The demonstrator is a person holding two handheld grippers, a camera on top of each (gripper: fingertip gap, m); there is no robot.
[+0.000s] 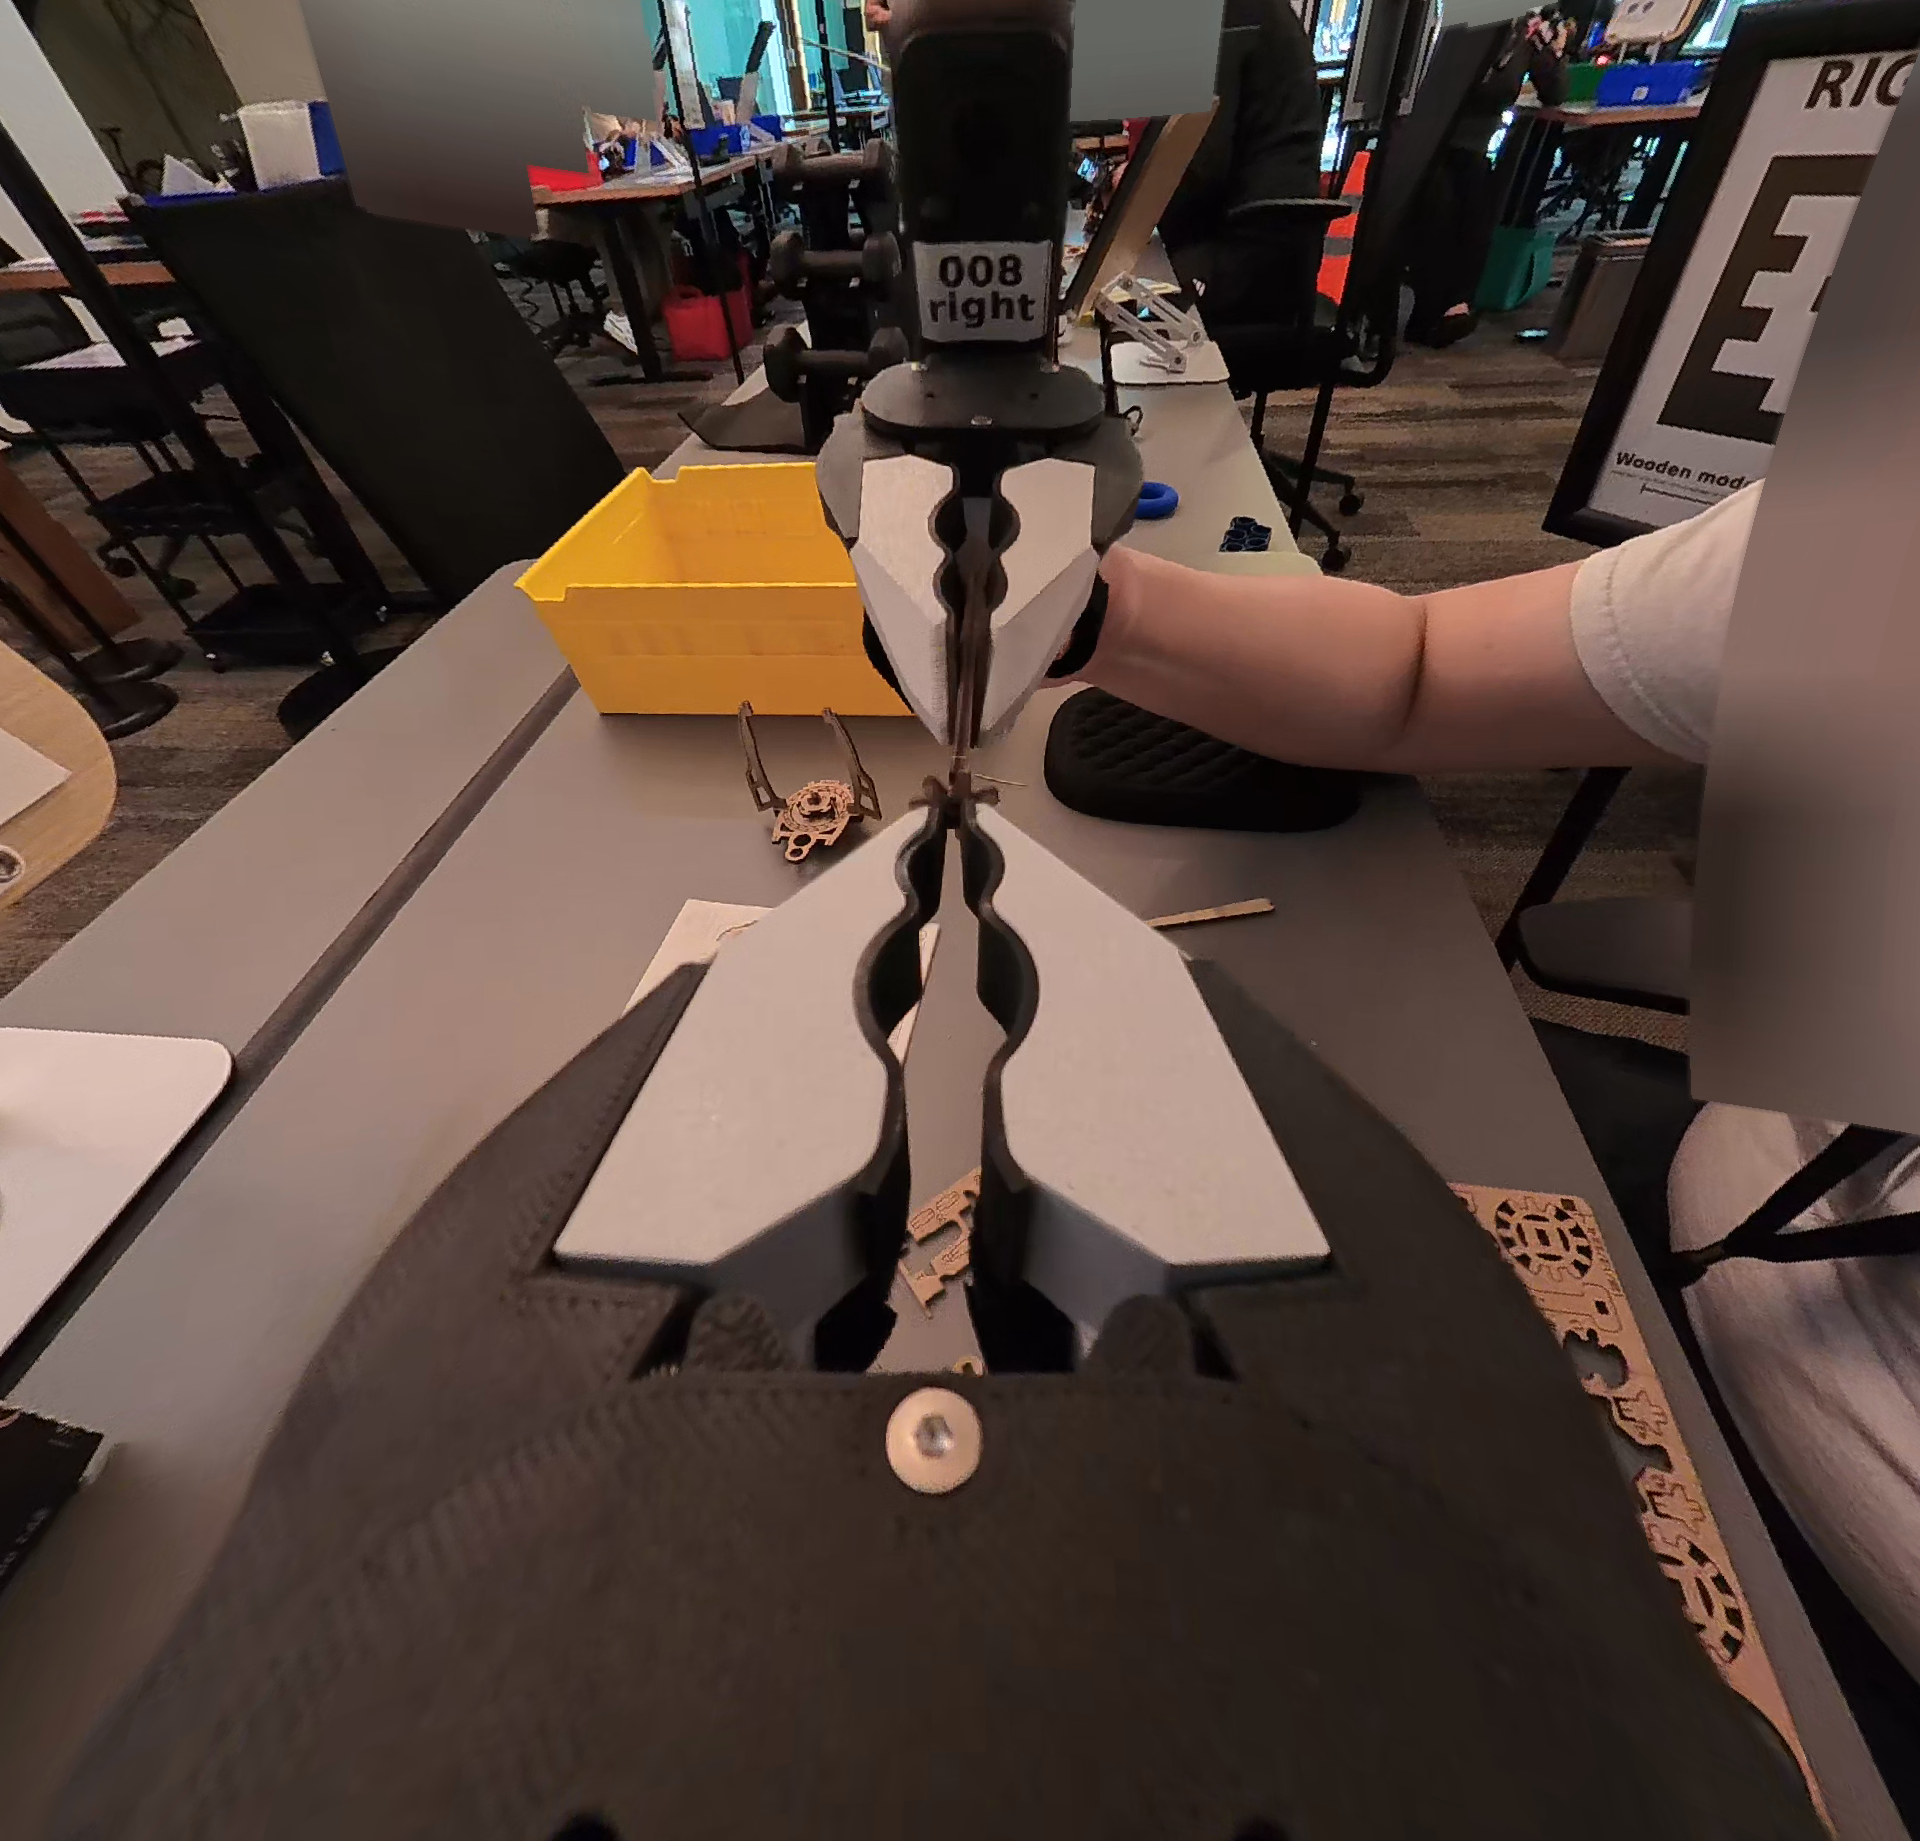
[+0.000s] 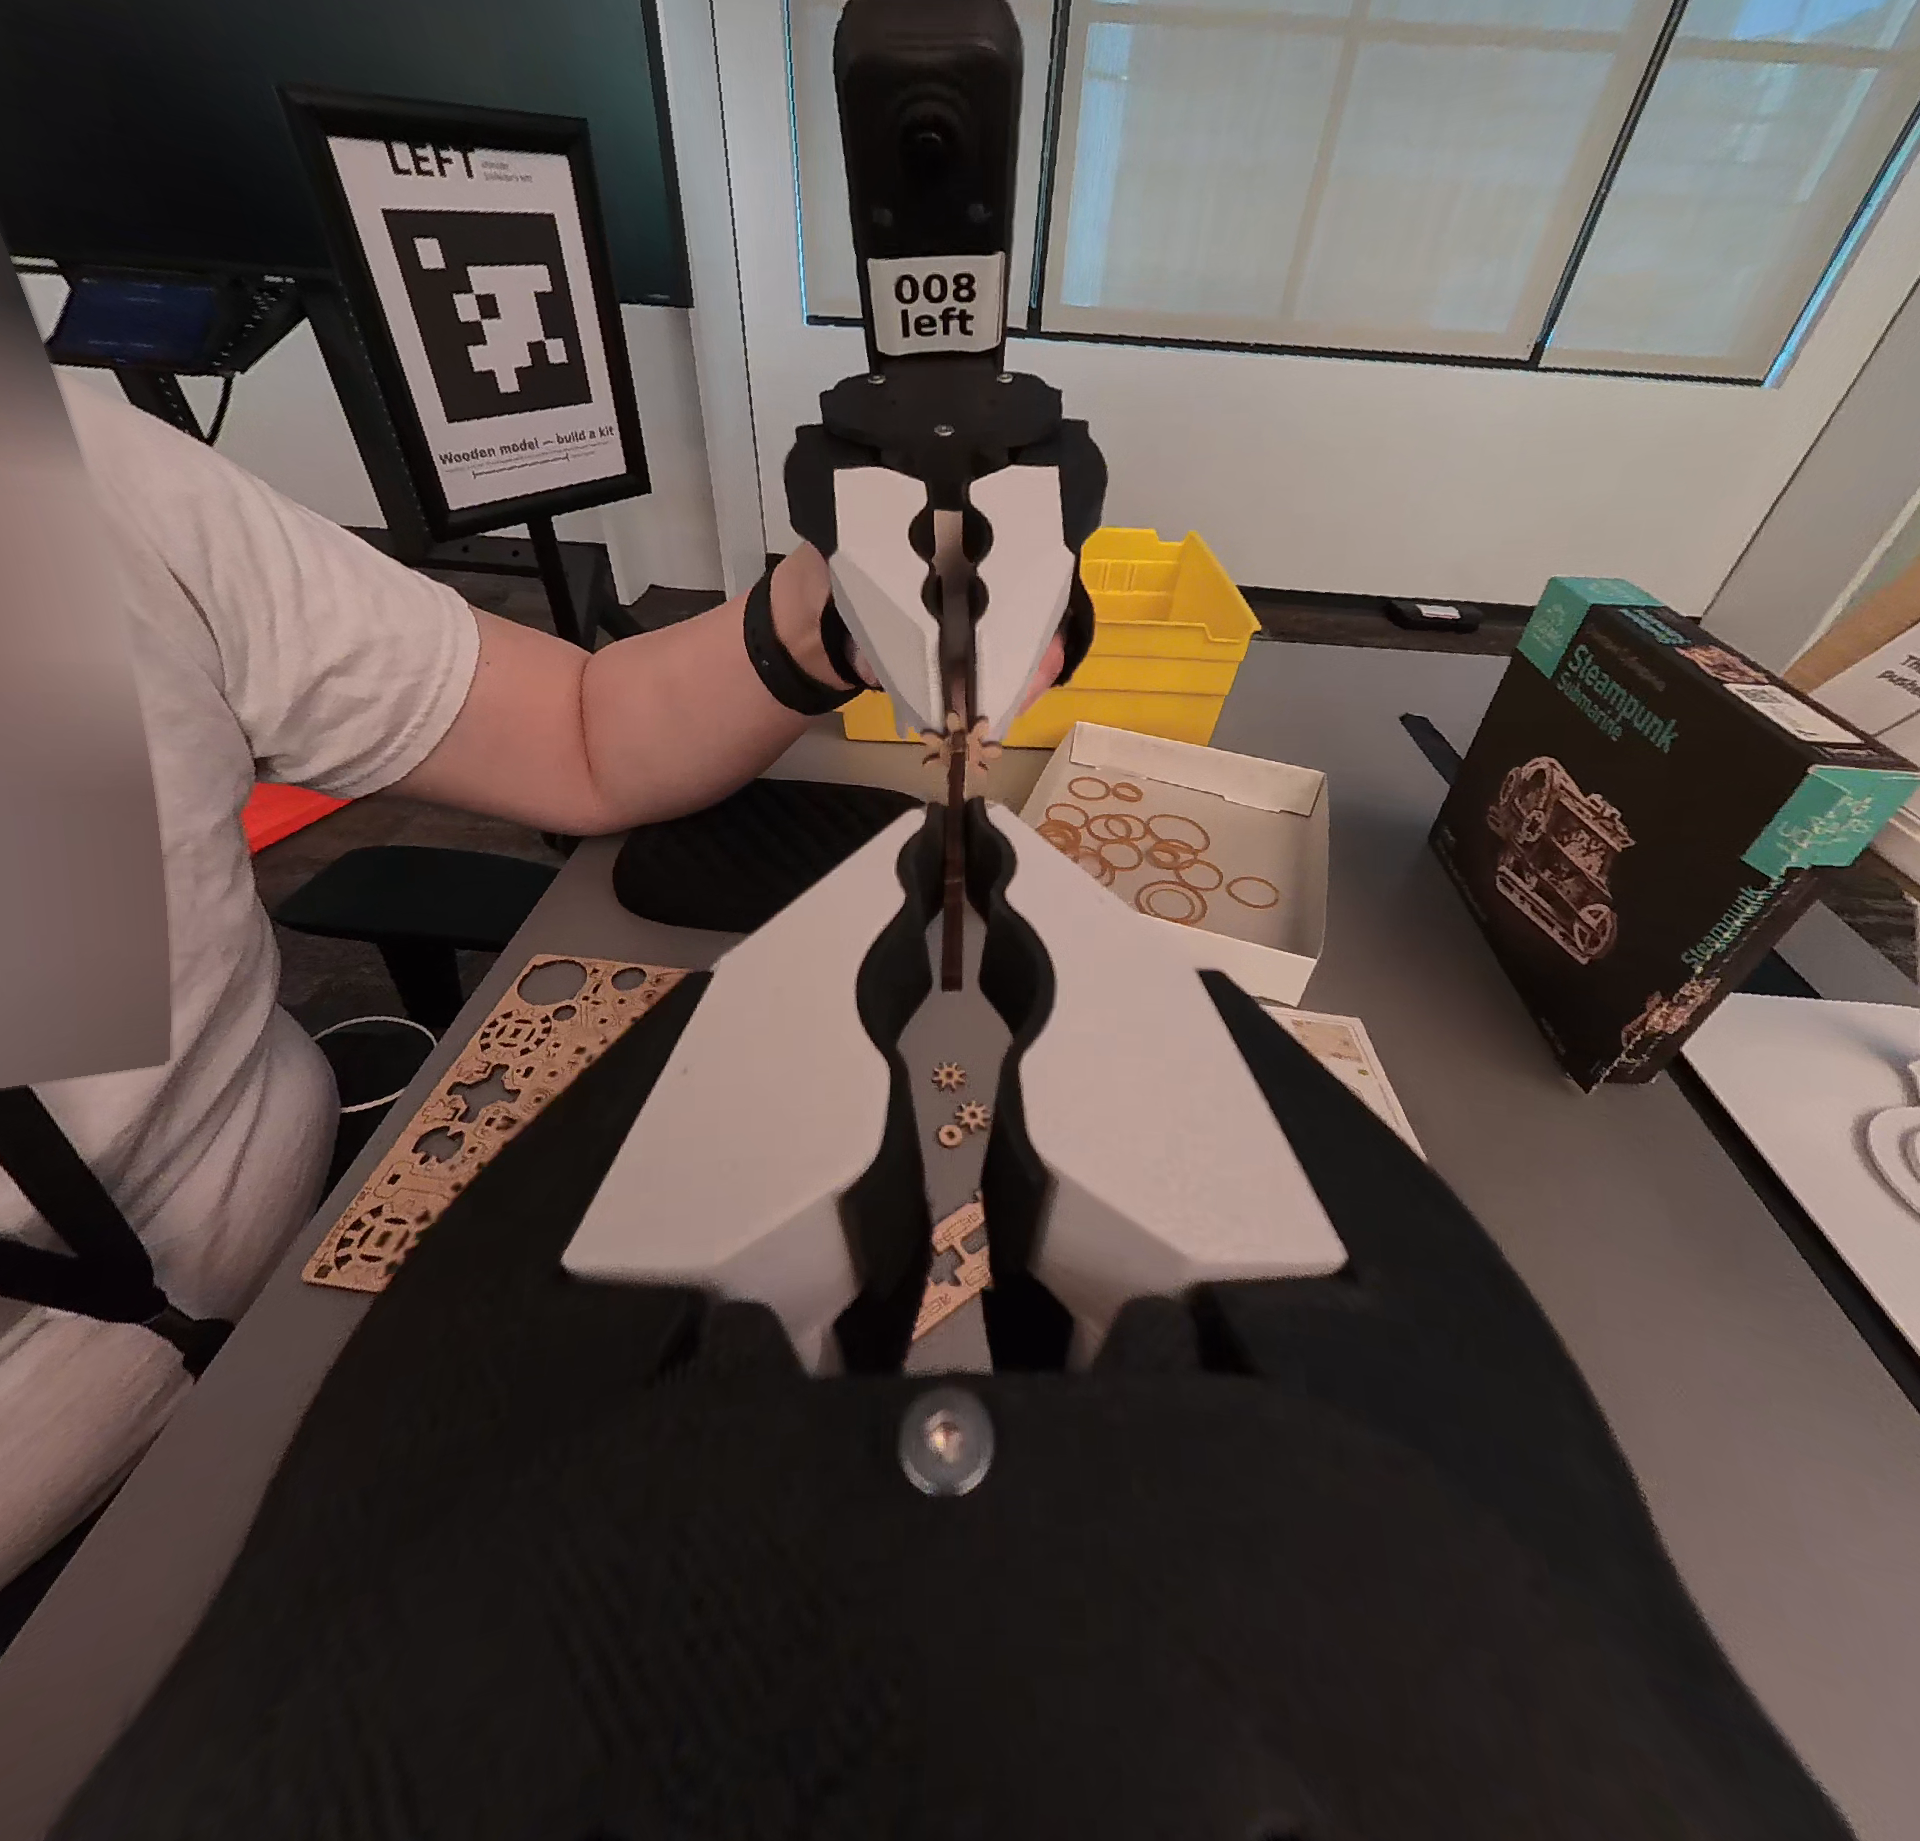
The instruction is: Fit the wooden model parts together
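In the left wrist view my left gripper (image 1: 951,823) is shut on a small wooden gear (image 1: 953,792) that sticks out past its tips. My right gripper (image 1: 961,737) faces it tip to tip and is shut on a thin dark wooden strip (image 1: 971,638) held edge-on. In the right wrist view my right gripper (image 2: 948,812) grips that strip (image 2: 951,898), and its front end meets the gear (image 2: 954,747) held by the left gripper (image 2: 951,731). Both are held above the grey table (image 1: 416,908). Whether the strip sits in the gear's hole is hidden.
A part-built wooden piece (image 1: 810,799) lies by a yellow bin (image 1: 707,596). A cut-out wooden sheet (image 2: 488,1095) lies at the near edge. A white box of rubber bands (image 2: 1174,856), the kit box (image 2: 1662,835), loose small gears (image 2: 961,1100) and a black pad (image 1: 1195,763) are around. Both grippers' tips are close together, under 4 cm apart.
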